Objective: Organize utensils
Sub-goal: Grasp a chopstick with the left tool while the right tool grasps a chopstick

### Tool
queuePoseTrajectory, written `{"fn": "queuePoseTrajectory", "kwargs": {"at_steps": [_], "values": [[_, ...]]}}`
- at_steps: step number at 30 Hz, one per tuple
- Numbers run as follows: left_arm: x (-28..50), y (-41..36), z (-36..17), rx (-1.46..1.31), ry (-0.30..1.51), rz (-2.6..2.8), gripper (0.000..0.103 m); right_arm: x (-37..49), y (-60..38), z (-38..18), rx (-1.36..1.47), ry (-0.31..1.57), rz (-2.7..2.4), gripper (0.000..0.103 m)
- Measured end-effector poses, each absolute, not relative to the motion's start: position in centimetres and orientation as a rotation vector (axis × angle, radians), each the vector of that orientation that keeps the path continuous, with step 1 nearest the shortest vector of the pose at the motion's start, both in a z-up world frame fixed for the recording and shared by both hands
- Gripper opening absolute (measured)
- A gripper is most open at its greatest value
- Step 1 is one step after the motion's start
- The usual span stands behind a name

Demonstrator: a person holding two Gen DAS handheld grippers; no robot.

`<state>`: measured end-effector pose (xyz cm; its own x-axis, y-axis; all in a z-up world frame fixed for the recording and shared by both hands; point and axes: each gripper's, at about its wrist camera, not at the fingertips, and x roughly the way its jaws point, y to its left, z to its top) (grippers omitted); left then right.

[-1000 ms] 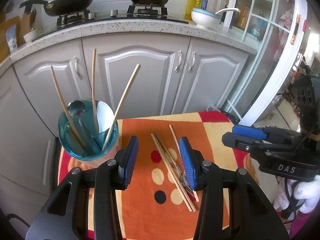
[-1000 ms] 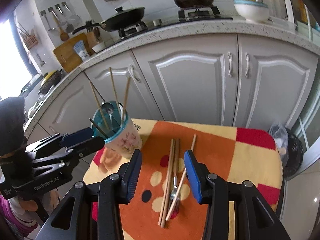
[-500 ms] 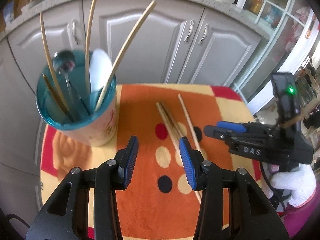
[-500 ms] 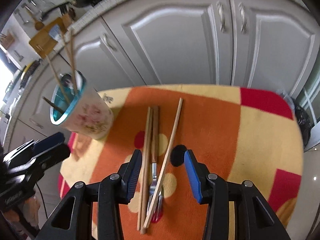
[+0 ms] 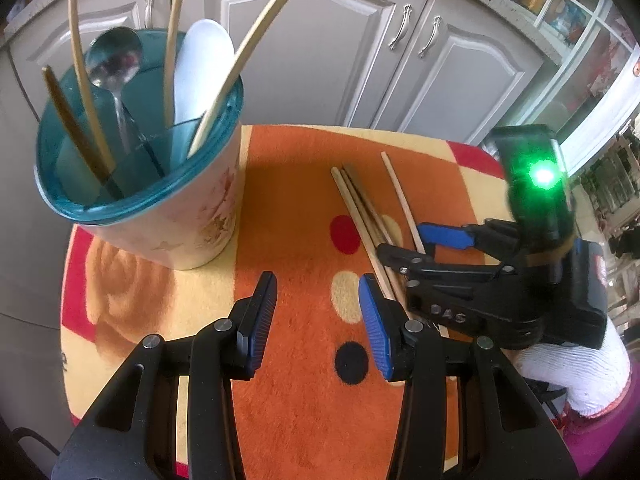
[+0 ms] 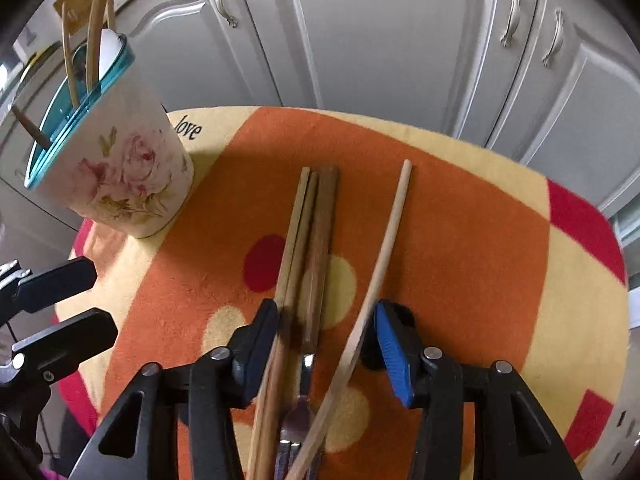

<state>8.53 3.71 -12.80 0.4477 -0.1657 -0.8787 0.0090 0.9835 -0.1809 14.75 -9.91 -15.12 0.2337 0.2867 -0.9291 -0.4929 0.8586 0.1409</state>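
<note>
At the left, a floral cup with a teal rim is being seen standing on the orange, yellow and red mat, and it is being kept filled with several light chopsticks, a metal spoon and a white spoon, all leaning upright inside it. In the right wrist view the same cup is being shown at the mat's far left corner, beside the word "love".

The left gripper is being held above bare mat just right of the cup; its blue-padded jaws are being kept apart with nothing between them.

Further right, the loose utensils are being left lying on the mat: a pair of chopsticks touching side by side, a wooden-handled fork just beside them, and a single pale chopstick lying apart at a slant.

The right gripper is being held low over these utensils, which are all being straddled by its jaws. The jaws have just been opening, and no pad is being seen pressing on anything. In the left wrist view, a white-gloved hand is being seen behind that gripper.
</note>
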Motion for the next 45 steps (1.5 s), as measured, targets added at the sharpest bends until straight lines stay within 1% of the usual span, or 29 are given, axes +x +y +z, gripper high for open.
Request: {"fn": "queuePoseTrajectory", "kwargs": {"at_steps": [6, 13, 18, 21, 23, 25, 26, 28, 35, 36, 37, 38, 39, 45], "values": [[9.9, 2.8, -13.8, -0.167, 1.113, -0.121, 0.042, 15.3, -13.7, -15.0, -0.154, 1.243, 0.47, 0.048], [12.5, 1.4, -15.4, -0.178, 1.113, -0.097, 0.042, 16.9, -17.4, -13.7, 0.023, 1.239, 0.474, 0.048], [14.5, 1.0, -16.2, -0.172, 1.108, -0.057, 0.041, 19.4, -17.9, -13.3, 0.101, 1.229, 0.473, 0.048], [15.6, 0.7, -16.6, -0.159, 1.101, -0.033, 0.041, 21.1, -16.4, -13.2, 0.096, 1.238, 0.489, 0.04], [16.2, 0.7, -16.9, -0.16, 1.1, -0.014, 0.041, 21.5, -15.1, -13.6, 0.082, 1.238, 0.504, 0.039], [16.9, 0.6, -17.2, -0.153, 1.099, 0.013, 0.041, 22.1, -13.9, -14.1, 0.057, 1.241, 0.511, 0.031], [17.2, 0.6, -17.4, -0.147, 1.1, 0.024, 0.041, 22.5, -13.4, -14.4, 0.037, 1.246, 0.511, 0.031], [17.4, 0.7, -17.6, -0.148, 1.105, 0.04, 0.041, 23.1, -12.5, -15.1, -0.018, 1.255, 0.495, 0.026], [18.5, 0.2, -18.6, -0.158, 1.116, 0.065, 0.04, 24.1, -12.0, -15.5, -0.066, 1.248, 0.48, 0.021], [18.6, 0.0, -18.6, -0.15, 1.116, 0.066, 0.039, 24.0, -11.9, -15.5, -0.077, 1.248, 0.487, 0.018], [18.7, -0.1, -18.6, -0.144, 1.111, 0.065, 0.035, 23.8, -12.0, -15.5, -0.087, 1.248, 0.498, 0.015], [18.7, 0.0, -18.6, -0.146, 1.106, 0.061, 0.021, 23.5, -12.1, -15.5, -0.098, 1.25, 0.516, 0.009], [18.8, 0.1, -18.6, -0.165, 1.105, 0.042, 0.009, 23.2, -12.2, -15.5, -0.101, 1.251, 0.525, 0.008], [18.1, 0.4, -18.1, -0.272, 1.136, -0.068, 0.004, 21.5, -14.8, -15.0, -0.043, 1.264, 0.559, 0.006]]}}
